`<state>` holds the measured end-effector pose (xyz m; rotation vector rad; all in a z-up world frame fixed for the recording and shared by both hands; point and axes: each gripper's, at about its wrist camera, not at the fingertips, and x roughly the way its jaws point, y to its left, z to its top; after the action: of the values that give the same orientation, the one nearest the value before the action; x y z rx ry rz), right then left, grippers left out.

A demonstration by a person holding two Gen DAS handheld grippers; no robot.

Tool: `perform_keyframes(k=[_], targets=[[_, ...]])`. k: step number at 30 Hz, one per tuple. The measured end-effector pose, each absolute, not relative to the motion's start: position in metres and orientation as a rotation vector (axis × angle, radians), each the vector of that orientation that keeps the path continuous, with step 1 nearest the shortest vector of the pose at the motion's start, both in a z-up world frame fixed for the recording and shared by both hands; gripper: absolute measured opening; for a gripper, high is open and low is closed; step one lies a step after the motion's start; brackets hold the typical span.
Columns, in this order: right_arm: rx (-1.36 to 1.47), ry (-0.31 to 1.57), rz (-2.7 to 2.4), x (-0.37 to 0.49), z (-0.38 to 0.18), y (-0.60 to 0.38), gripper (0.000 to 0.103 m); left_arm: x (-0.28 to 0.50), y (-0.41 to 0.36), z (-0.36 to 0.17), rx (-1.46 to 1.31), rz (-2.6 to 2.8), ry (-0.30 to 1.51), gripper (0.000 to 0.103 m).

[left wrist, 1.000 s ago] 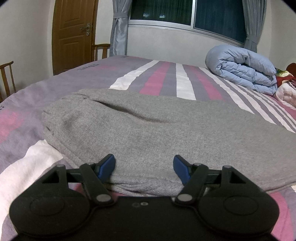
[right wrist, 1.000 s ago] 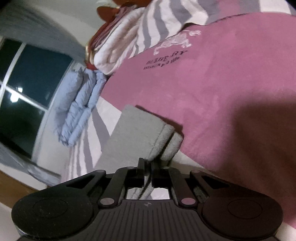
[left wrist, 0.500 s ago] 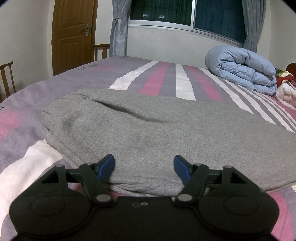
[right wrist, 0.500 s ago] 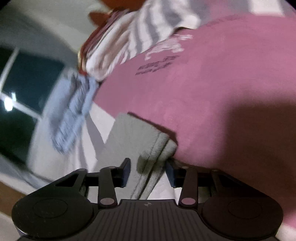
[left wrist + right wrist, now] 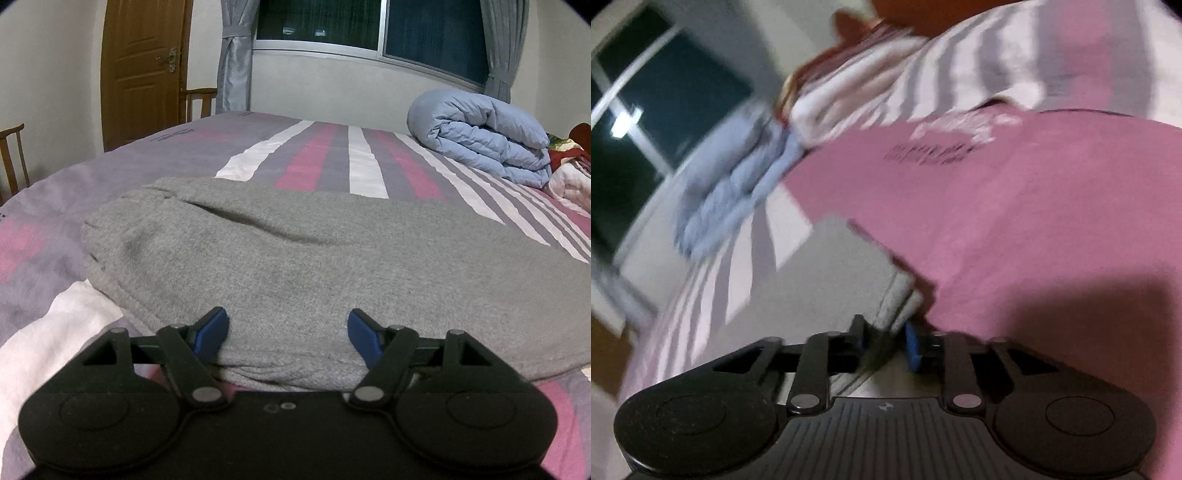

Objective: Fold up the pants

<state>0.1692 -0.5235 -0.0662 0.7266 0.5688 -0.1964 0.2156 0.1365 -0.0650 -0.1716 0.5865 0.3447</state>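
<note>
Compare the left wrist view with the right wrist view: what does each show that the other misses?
Left wrist only: the wooden door, two chairs, and the left gripper, jaws wide over the waist end of the grey pants. Right wrist only: the right gripper, jaws closing with the pants' cuff end between them, and printed lettering on the pink sheet. Both: pants, blue duvet, window, striped bed.

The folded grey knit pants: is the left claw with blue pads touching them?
Cannot tell. In the left wrist view the left gripper stands open around the grey pants edge; no plain contact or gap shows.
</note>
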Motion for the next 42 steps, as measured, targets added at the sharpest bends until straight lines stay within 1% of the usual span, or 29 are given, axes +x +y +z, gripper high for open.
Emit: perform_keyframes(k=[1, 3, 6, 8, 11, 14, 15, 17, 18, 20, 21, 22, 23, 24, 26, 28, 30, 31, 32, 33, 34, 35, 37, 39, 41, 42], targets=[[0.707, 0.544, -0.244, 0.161, -0.06, -0.522, 0.039, 0.216, 0.137, -0.065, -0.173, 0.344, 0.586, 0.065], [0.667, 0.505, -0.312, 0.144, -0.048, -0.52, 0.04, 0.215, 0.137, -0.065, -0.173, 0.345, 0.581, 0.065], [0.637, 0.5, -0.251, 0.131, -0.036, -0.508, 0.041, 0.212, 0.135, -0.062, -0.162, 0.346, 0.564, 0.066], [0.561, 0.501, -0.202, 0.126, -0.025, -0.486, 0.042, 0.206, 0.13, -0.054, -0.144, 0.354, 0.517, 0.069], [0.436, 0.492, -0.083, 0.125, -0.015, -0.446, 0.043, 0.2, 0.118, -0.042, -0.108, 0.32, 0.467, 0.07], [0.346, 0.5, 0.012, 0.133, -0.013, -0.402, 0.046, 0.207, 0.093, -0.032, -0.079, 0.229, 0.478, 0.071], [0.318, 0.508, 0.05, 0.14, -0.014, -0.385, 0.049, 0.21, 0.083, -0.03, -0.064, 0.192, 0.478, 0.072], [0.251, 0.519, 0.111, 0.15, -0.02, -0.356, 0.075, 0.221, 0.061, -0.032, -0.013, 0.122, 0.497, 0.076], [0.196, 0.544, 0.129, 0.155, -0.025, -0.34, 0.077, 0.231, 0.052, -0.037, 0.006, 0.091, 0.539, 0.078], [0.04, 0.63, 0.106, 0.169, -0.042, -0.313, 0.078, 0.254, 0.048, -0.054, 0.019, 0.083, 0.677, 0.082], [-0.022, 0.69, 0.06, 0.179, -0.054, -0.307, 0.078, 0.258, 0.051, -0.058, -0.002, 0.082, 0.674, 0.082], [-0.005, 0.69, 0.046, 0.184, -0.059, -0.31, 0.078, 0.26, 0.056, -0.055, -0.032, 0.086, 0.681, 0.082], [0.022, 0.688, 0.029, 0.186, -0.058, -0.314, 0.078, 0.261, 0.061, -0.049, -0.05, 0.092, 0.687, 0.075], [0.028, 0.681, -0.001, 0.186, -0.055, -0.318, 0.078, 0.26, 0.066, -0.041, -0.055, 0.104, 0.668, 0.074], [0.046, 0.628, 0.011, 0.182, -0.044, -0.321, 0.078, 0.262, 0.074, -0.026, -0.052, 0.11, 0.606, 0.077], [0.033, 0.607, 0.068, 0.189, -0.036, -0.315, 0.078, 0.279, 0.08, -0.019, -0.045, 0.108, 0.61, 0.078], [0.001, 0.609, 0.092, 0.202, -0.037, -0.305, 0.078, 0.304, 0.089, -0.026, -0.035, 0.121, 0.658, 0.079], [-0.006, 0.619, 0.104, 0.211, -0.041, -0.301, 0.078, 0.316, 0.094, -0.033, -0.028, 0.149, 0.714, 0.077], [-0.028, 0.638, 0.107, 0.222, -0.046, -0.297, 0.078, 0.325, 0.103, -0.042, -0.036, 0.172, 0.769, 0.079], [-0.081, 0.679, 0.082, 0.234, -0.056, -0.296, 0.078, 0.324, 0.112, -0.048, -0.058, 0.157, 0.763, 0.084], [-0.102, 0.709, 0.059, 0.245, -0.063, -0.301, 0.083, 0.322, 0.12, -0.051, -0.075, 0.16, 0.754, 0.085], [-0.054, 0.717, 0.05, 0.248, -0.067, -0.311, 0.091, 0.321, 0.124, -0.051, -0.077, 0.169, 0.755, 0.085], [0.016, 0.717, 0.027, 0.247, -0.063, -0.324, 0.09, 0.312, 0.127, -0.046, -0.08, 0.187, 0.747, 0.083], [0.076, 0.645, 0.036, 0.228, -0.053, -0.334, 0.091, 0.297, 0.128, -0.041, -0.078, 0.202, 0.724, 0.086], [0.146, 0.608, 0.049, 0.205, -0.046, -0.344, 0.091, 0.284, 0.124, -0.039, -0.088, 0.212, 0.698, 0.095], [0.167, 0.584, 0.047, 0.193, -0.045, -0.348, 0.093, 0.277, 0.123, -0.038, -0.091, 0.218, 0.695, 0.095]])
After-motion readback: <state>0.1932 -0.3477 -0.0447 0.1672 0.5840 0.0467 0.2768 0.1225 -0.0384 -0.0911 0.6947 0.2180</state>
